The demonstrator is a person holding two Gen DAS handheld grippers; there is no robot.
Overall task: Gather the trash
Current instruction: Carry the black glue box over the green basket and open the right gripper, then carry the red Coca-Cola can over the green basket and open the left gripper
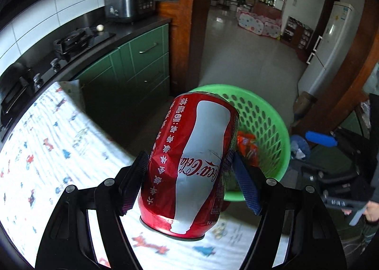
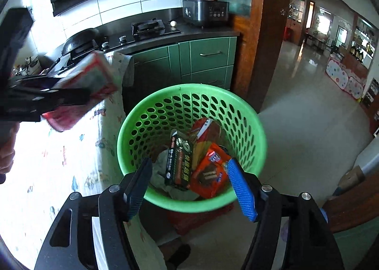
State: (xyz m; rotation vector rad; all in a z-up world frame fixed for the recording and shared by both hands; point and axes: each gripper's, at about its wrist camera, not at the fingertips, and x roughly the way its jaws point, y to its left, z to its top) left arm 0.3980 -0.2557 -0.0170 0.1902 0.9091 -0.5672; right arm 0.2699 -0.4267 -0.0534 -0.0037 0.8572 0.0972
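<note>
A dented red Coca-Cola can (image 1: 191, 163) is clamped between the pads of my left gripper (image 1: 189, 158), tilted over the table edge with the green perforated basket (image 1: 272, 123) just beyond it. In the right wrist view the same can (image 2: 94, 75) hangs blurred at the upper left of the basket (image 2: 189, 88). My right gripper (image 2: 189, 162) is open above the basket's near rim with nothing between its pads. Inside the basket lie a dark green box (image 2: 177, 161), an orange wrapper (image 2: 208, 175) and a red-and-yellow packet (image 2: 203, 130).
The table under a white printed cloth (image 2: 59, 163) borders the basket on the left. Green cabinets (image 2: 208, 56) with a stove (image 2: 148, 27) and rice cooker (image 2: 203, 11) stand behind. A wooden door frame (image 2: 267, 33) and tiled floor (image 2: 308, 116) lie to the right.
</note>
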